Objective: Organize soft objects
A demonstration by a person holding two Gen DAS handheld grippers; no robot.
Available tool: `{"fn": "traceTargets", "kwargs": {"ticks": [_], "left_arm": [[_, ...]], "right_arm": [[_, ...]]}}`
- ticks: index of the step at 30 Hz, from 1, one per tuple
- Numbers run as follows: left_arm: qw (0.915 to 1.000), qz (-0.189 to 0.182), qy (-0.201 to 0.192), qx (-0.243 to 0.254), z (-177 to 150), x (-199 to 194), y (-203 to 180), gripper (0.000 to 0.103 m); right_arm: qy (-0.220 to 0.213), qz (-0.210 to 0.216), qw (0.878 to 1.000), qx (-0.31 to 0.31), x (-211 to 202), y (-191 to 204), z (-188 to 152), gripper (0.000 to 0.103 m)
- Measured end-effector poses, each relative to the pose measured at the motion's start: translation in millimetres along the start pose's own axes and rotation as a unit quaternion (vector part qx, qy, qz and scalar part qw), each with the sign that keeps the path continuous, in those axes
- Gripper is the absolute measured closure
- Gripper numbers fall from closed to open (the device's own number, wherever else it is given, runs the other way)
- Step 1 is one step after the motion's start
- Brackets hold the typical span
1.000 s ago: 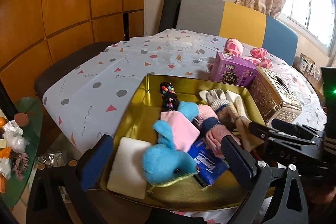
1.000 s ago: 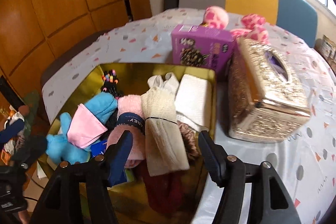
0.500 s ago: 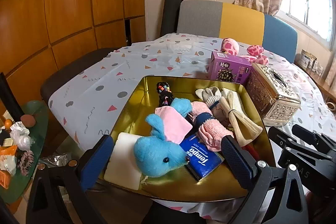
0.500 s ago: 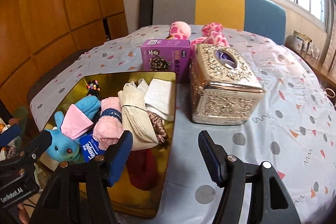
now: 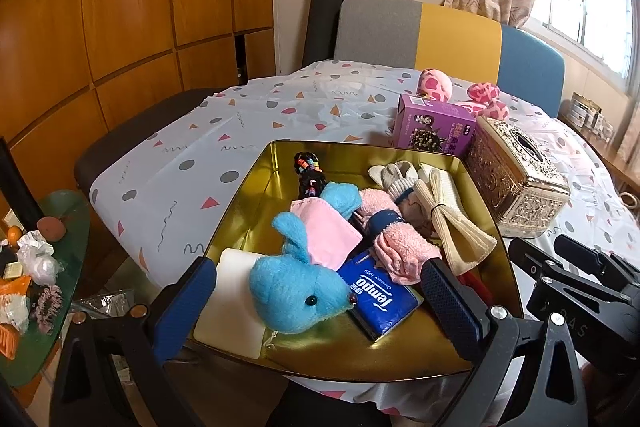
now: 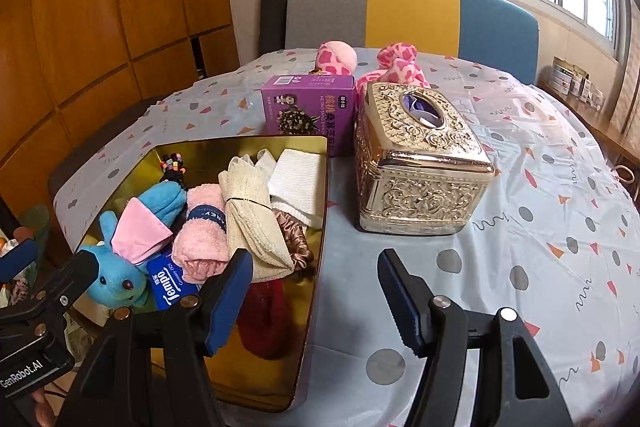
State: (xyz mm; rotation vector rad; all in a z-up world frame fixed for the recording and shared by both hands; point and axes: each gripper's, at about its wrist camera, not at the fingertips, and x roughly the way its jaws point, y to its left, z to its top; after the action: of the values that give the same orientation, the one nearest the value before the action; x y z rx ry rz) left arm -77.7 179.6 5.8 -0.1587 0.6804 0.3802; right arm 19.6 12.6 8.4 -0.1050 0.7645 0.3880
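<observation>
Gold tray (image 5: pixel 256 187) at the near edge of a table under a patterned cloth (image 5: pixel 208 147), holding the soft things in a loose heap. At the near left of the tray, a blue plush (image 5: pixel 298 293) lies on its side, its snout toward a blue tissue pack (image 5: pixel 378 297) (printed "Tempo") that it touches; a white pad (image 5: pixel 232 303) lies flat beside the plush, against the tray's near left wall. A pink cloth (image 5: pixel 326 233) rests across the plush's ears. A rolled pink towel (image 5: pixel 402 253) with a dark band lies right of the pink cloth, and a cream cloth (image 5: pixel 450 223) tied at its middle lies beside the towel. A beaded black item (image 5: pixel 308 173) sits at the tray's far left, pale gloves (image 5: pixel 394 175) at its far side. From the right wrist view, a folded white cloth (image 6: pixel 298 179) lies against the tray's right wall, with a brown satin piece (image 6: pixel 294 237) and a dark red item (image 6: pixel 262 315) nearer the camera. Beyond the tray stand a purple box (image 6: pixel 310 111) and, just right of it, an ornate silver box (image 6: pixel 416 163); pink spotted plush (image 6: pixel 396 65) lies behind both. Left gripper (image 5: pixel 316 301): jaws wide, empty, framing the near end of the tray. Right gripper (image 6: pixel 314 291): jaws apart, empty, straddling the tray's right wall.
</observation>
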Motion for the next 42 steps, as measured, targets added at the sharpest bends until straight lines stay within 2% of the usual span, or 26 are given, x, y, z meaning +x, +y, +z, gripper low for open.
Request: {"fn": "traceTargets", "kwargs": {"ticks": [42], "left_arm": [[0.9999, -0.004, 0.007, 0.010, -1.9, 0.9, -4.7, 0.000]], "right_arm": [[-0.001, -0.005, 1.000, 0.011, 0.8, -3.9, 1.3, 0.037]]}}
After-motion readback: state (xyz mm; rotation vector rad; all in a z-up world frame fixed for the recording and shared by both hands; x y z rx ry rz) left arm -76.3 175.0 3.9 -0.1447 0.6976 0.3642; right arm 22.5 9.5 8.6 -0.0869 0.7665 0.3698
